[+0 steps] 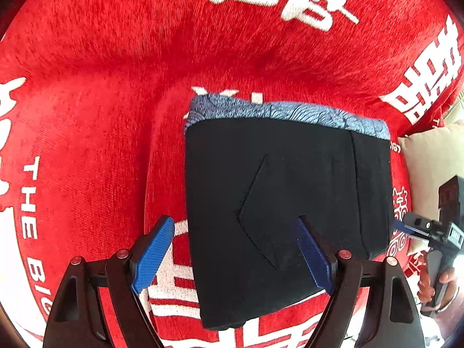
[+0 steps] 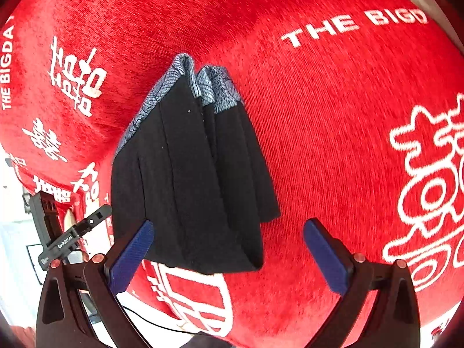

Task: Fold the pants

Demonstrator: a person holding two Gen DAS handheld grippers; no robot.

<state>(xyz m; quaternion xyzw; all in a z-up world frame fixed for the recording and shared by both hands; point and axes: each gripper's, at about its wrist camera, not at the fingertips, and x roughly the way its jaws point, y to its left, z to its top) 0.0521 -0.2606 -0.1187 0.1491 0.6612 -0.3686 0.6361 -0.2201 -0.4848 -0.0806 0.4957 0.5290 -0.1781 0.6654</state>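
Note:
The black pants (image 1: 278, 203) lie folded into a compact rectangle on the red cloth, a blue patterned lining showing along the far edge and a back pocket seam on top. My left gripper (image 1: 235, 249) hovers above the near part of the pants, open, with nothing between its blue pads. In the right wrist view the folded pants (image 2: 191, 179) show as stacked layers seen from the side. My right gripper (image 2: 229, 249) is open over their near end, holding nothing. In the left wrist view, the right gripper (image 1: 406, 229) sits at the right edge, held by a hand.
A red cloth (image 1: 101, 92) with white lettering and characters covers the whole surface (image 2: 333, 116). A beige cushion (image 1: 432, 156) lies at the right edge. The left gripper (image 2: 72, 232) shows at the left, past the cloth's edge, with a cable below.

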